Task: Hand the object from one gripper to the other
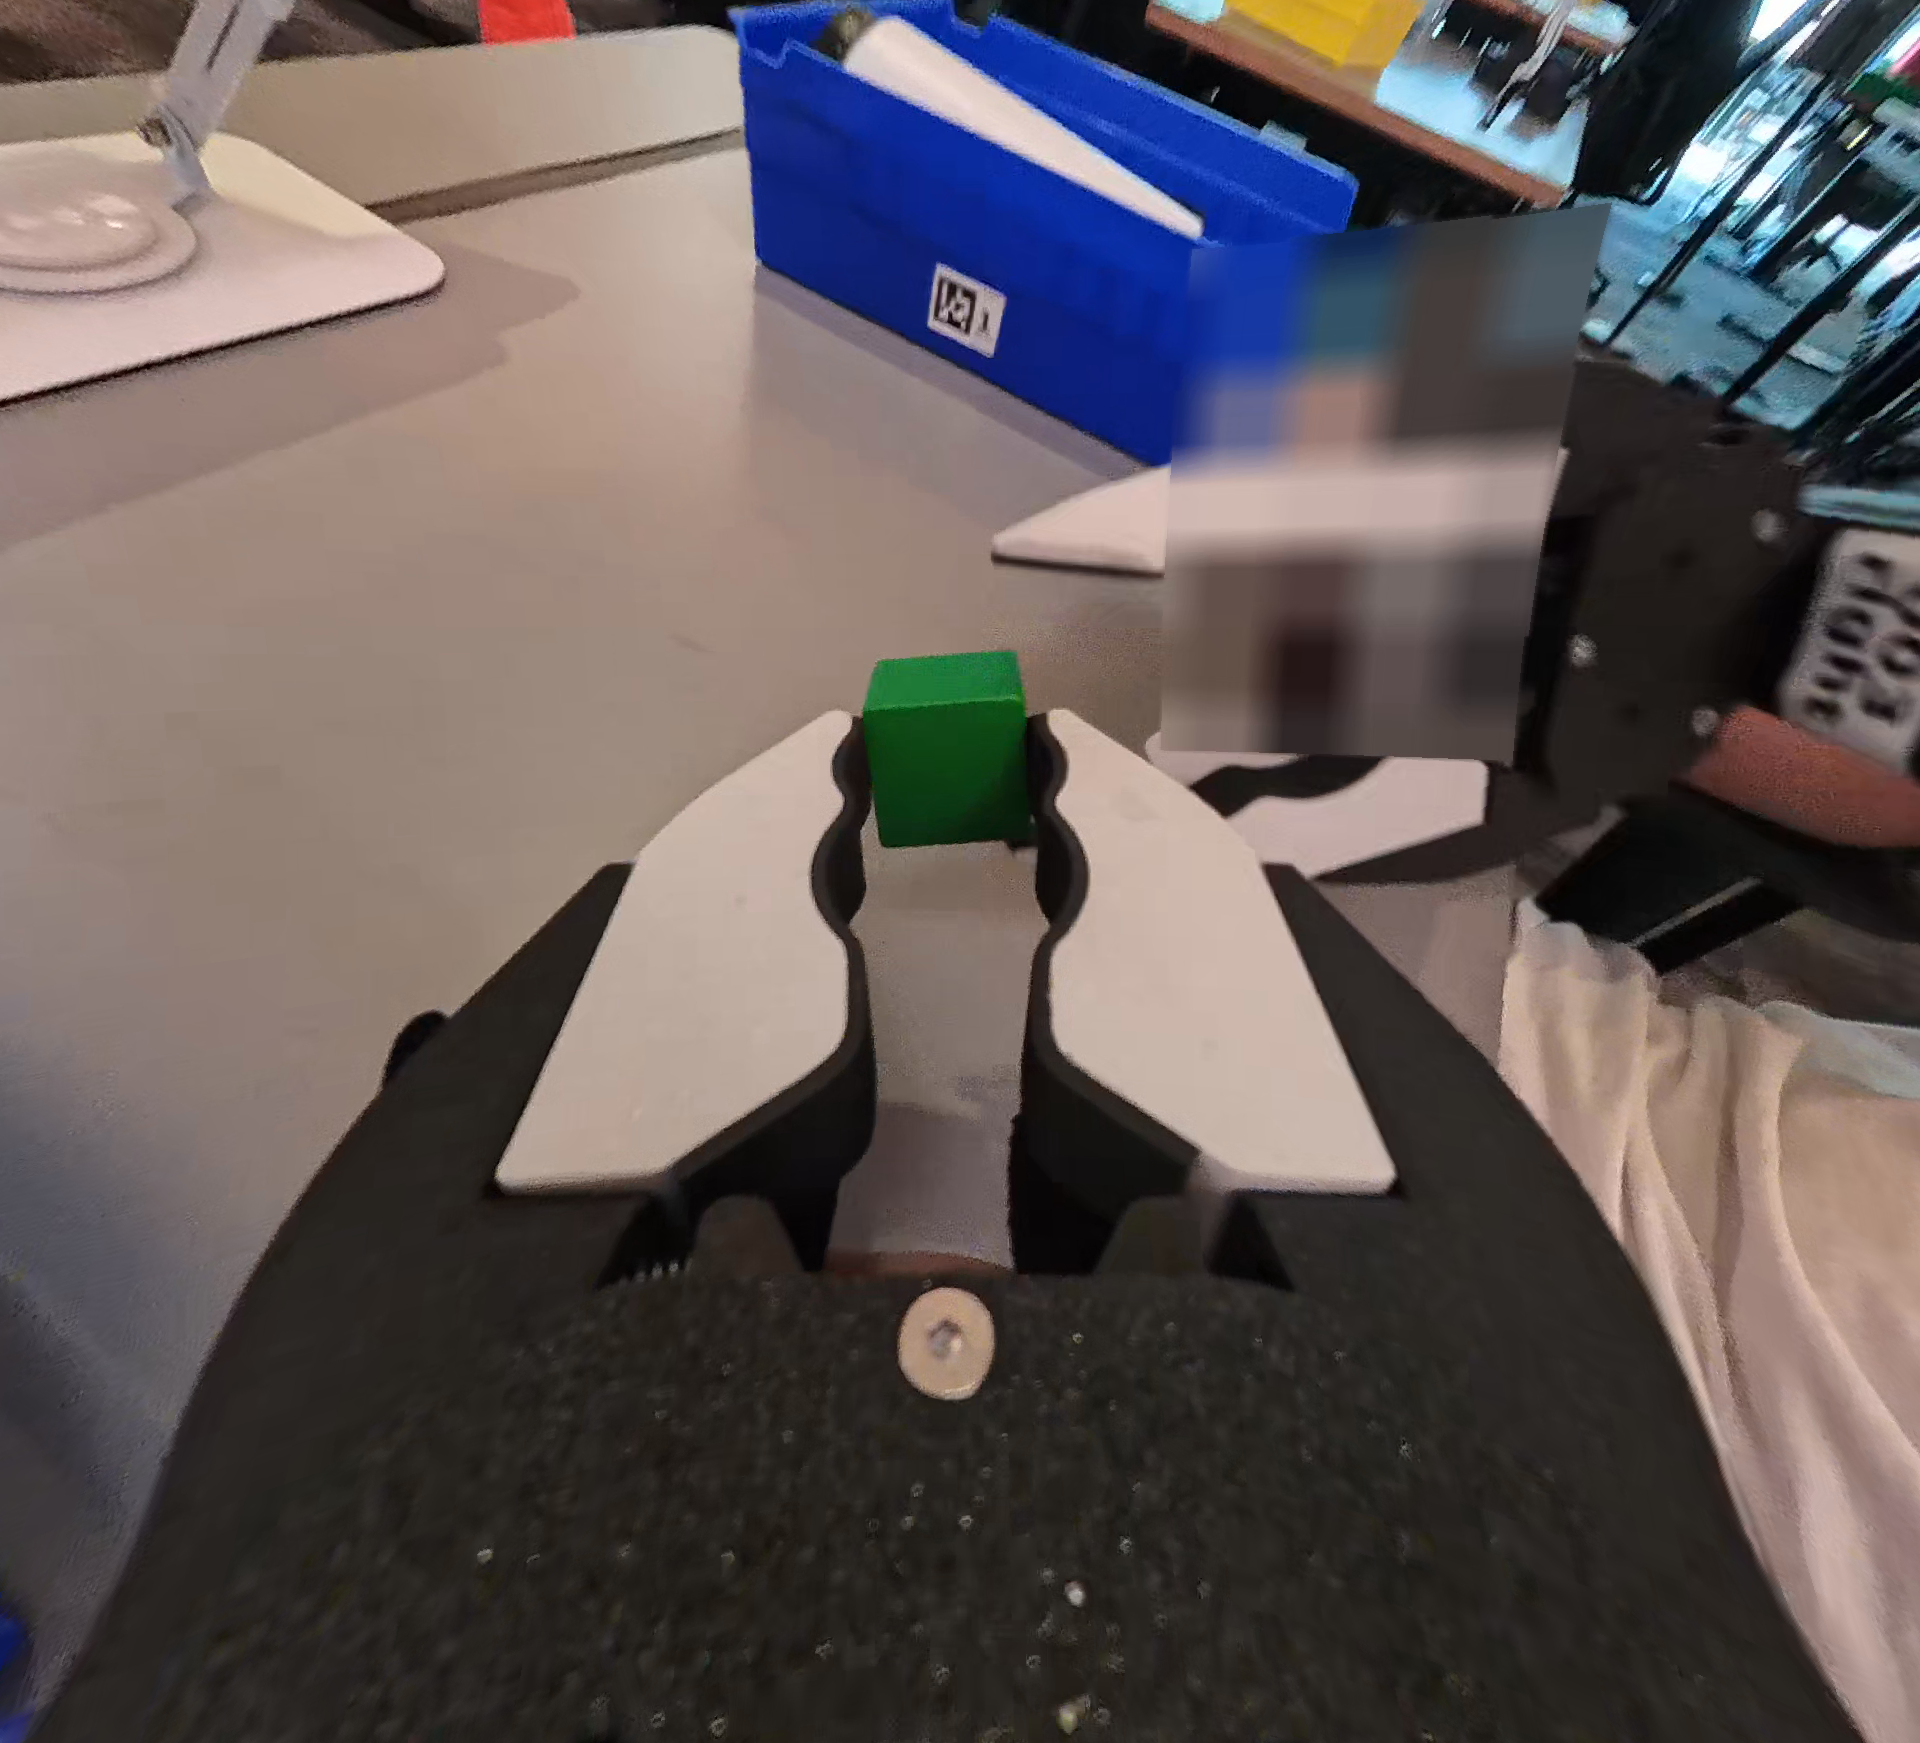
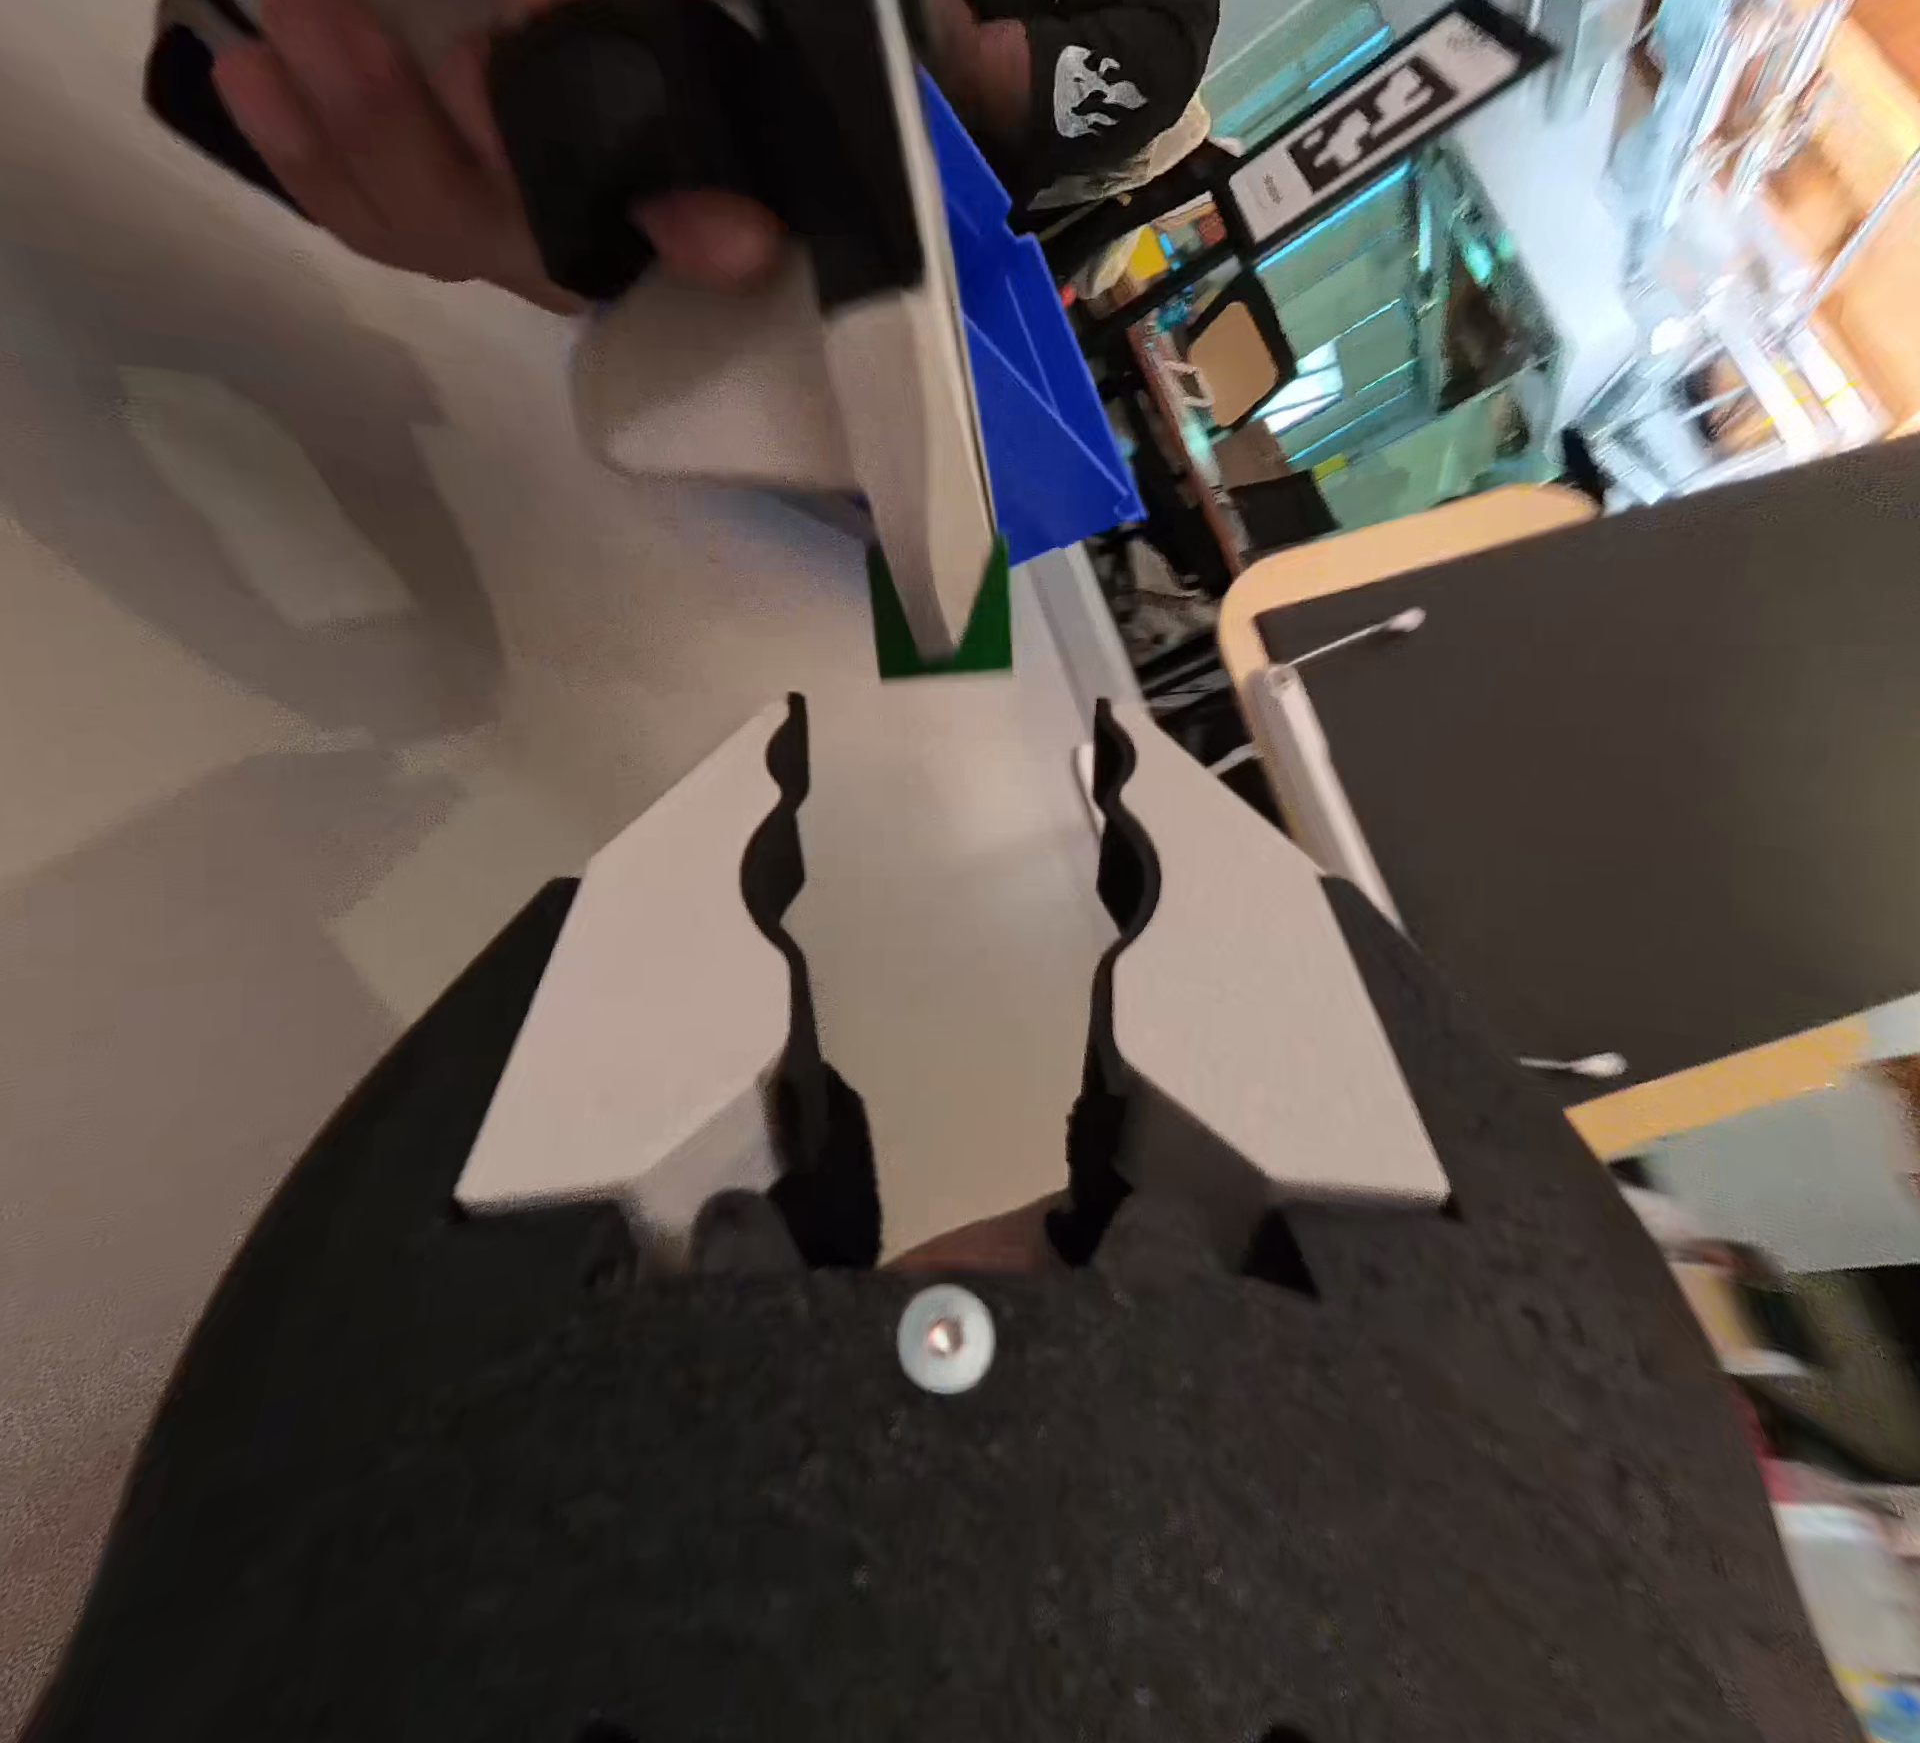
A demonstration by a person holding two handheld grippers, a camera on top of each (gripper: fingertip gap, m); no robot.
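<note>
1. Left gripper [image 1: 948,737] pinching the green cube [image 1: 943,751] at its tips, above the grey table [image 1: 416,602].
2. Right gripper [image 2: 940,727] spread wide, lined up just short of the cube [image 2: 992,628].
3. Best closing on the free faces, squarely.
4. Releasing left only after a firm right grip, or risking a drop.

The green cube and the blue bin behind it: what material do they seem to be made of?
The green cube, held in the left claw, looks like painted wood or matte plastic: flat faces, crisp edges, no gloss. The blue bin looks like moulded plastic: even colour, thin walls, slight sheen.
</note>
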